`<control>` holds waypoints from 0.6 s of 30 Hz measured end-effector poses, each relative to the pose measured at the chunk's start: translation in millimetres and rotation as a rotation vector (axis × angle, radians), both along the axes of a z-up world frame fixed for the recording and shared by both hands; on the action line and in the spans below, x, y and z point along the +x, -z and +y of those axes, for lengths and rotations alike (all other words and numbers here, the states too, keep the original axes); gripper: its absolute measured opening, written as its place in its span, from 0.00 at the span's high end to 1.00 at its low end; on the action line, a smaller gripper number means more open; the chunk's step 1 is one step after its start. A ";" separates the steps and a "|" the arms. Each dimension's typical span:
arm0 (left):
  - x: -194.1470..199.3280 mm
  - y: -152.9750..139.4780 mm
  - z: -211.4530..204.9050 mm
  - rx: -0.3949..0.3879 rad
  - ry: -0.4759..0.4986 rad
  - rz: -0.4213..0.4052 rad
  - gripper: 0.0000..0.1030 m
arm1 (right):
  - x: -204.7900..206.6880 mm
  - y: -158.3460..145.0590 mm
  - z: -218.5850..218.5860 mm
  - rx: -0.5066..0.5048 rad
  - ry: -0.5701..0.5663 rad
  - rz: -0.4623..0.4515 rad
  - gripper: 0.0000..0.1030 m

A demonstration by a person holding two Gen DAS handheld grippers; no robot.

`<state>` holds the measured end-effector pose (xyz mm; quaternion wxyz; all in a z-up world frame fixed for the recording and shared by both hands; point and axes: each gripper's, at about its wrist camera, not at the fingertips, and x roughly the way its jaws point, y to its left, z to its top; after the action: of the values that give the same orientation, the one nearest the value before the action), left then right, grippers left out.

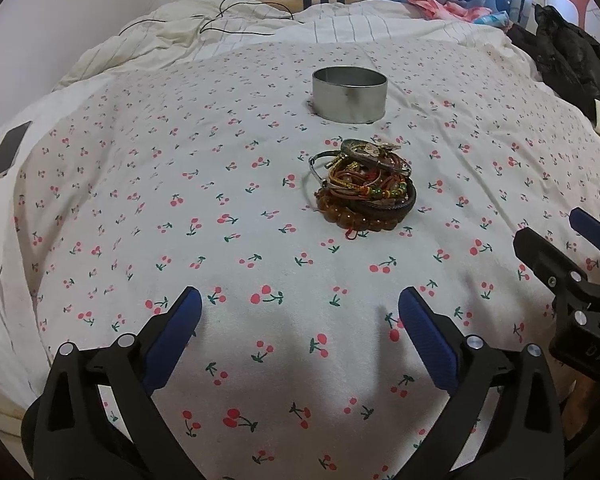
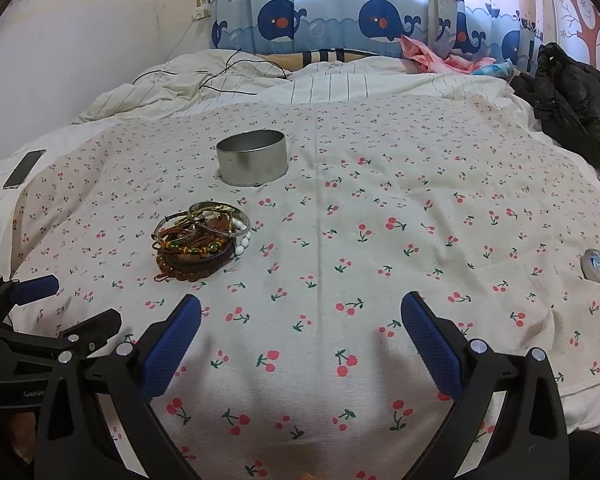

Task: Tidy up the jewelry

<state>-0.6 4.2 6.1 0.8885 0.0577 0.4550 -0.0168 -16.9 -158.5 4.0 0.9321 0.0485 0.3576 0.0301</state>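
A heap of bracelets and bangles (image 1: 364, 186) is sitting on the cherry-print bedspread (image 1: 180, 208), just above the middle of the left wrist view and left of centre in the right wrist view. Amber beads, a dark braided band, coloured bead strings and silver bangles are lying tangled together in it. A round metal tin (image 1: 349, 94), lidless, is standing upright on the spread just beyond the heap, apart from it.

The left gripper (image 1: 300, 304) is hovering at the bottom of its own view with its blue-padded jaws spread wide and nothing between them, only cloth showing in the gap. The right gripper (image 2: 300, 308) is doing likewise in its view, jaws wide apart and pinching nothing. Both are hanging short of the heap, not touching it.

A smartphone (image 1: 8, 152) is lying at the left edge of the bed. A black jacket (image 1: 568, 56) is lying crumpled at the upper right, and whale-print curtains (image 2: 332, 24) are hanging along the top.
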 end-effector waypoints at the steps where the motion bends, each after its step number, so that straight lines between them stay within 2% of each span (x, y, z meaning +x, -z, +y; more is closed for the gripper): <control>1: 0.7 0.3 0.5 -0.003 0.003 0.003 0.08 | 0.1 0.1 0.2 0.001 0.001 -0.002 0.07; 18: 15.1 6.5 8.6 -0.055 0.005 0.016 0.07 | 7.6 5.9 8.1 -0.025 -0.009 0.013 0.07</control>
<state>14.6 12.8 -0.4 0.8861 0.0342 0.4612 -0.0321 -9.4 -150.4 -1.9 0.9301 0.0357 0.3643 0.0297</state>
